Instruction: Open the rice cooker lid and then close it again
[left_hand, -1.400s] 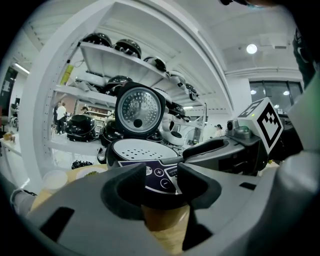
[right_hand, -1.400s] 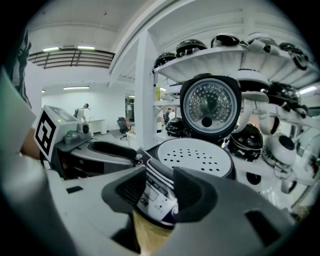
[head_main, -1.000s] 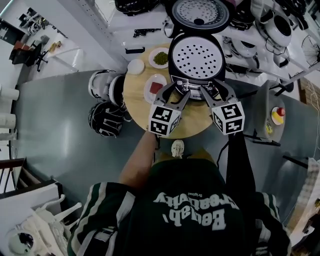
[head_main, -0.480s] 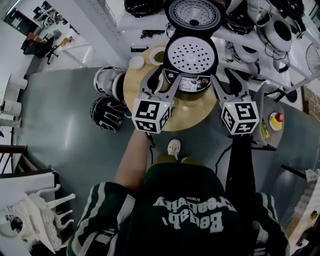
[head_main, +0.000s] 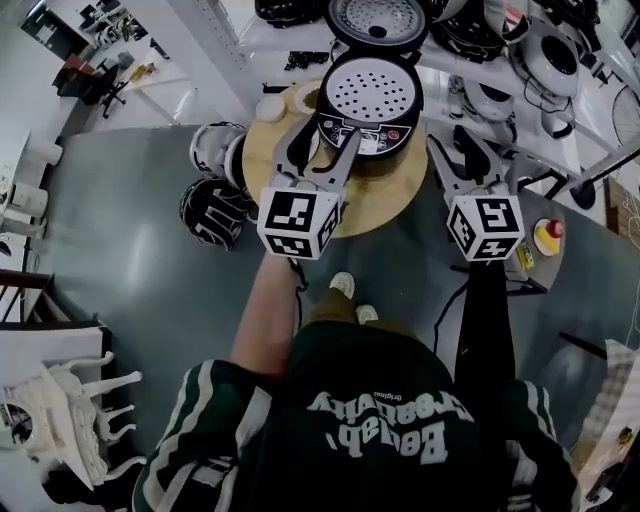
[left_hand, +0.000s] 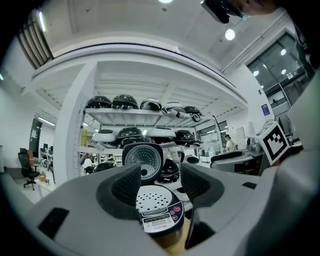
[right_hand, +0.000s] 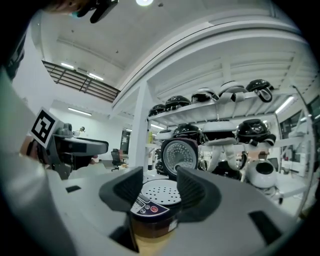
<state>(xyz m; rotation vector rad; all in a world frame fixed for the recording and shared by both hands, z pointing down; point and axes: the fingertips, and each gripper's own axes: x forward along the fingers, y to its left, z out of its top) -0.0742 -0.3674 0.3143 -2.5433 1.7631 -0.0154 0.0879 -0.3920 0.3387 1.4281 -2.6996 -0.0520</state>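
I find the rice cooker (head_main: 385, 120) at the top centre of the head view, standing on the far part of the round wooden worktop (head_main: 375, 205). Its lid (head_main: 378, 20) is up, tilted back behind the body. A white perforated plate (head_main: 372, 88) shows in the mouth, and the control panel (left_hand: 157, 220) sits on the front edge. The left hand-held gripper (head_main: 326, 140) is released: in the left gripper view its pads (left_hand: 127, 186) stand apart with nothing between them, the cooker lying beyond. The right hand-held gripper (head_main: 460, 155) is likewise released and empty, at the worktop's right edge and clear of the cooker. A small white dish (head_main: 270, 105) sits at the worktop's upper left. Behind the cooker, a white shelf (left_hand: 150, 116) carries more cookers.
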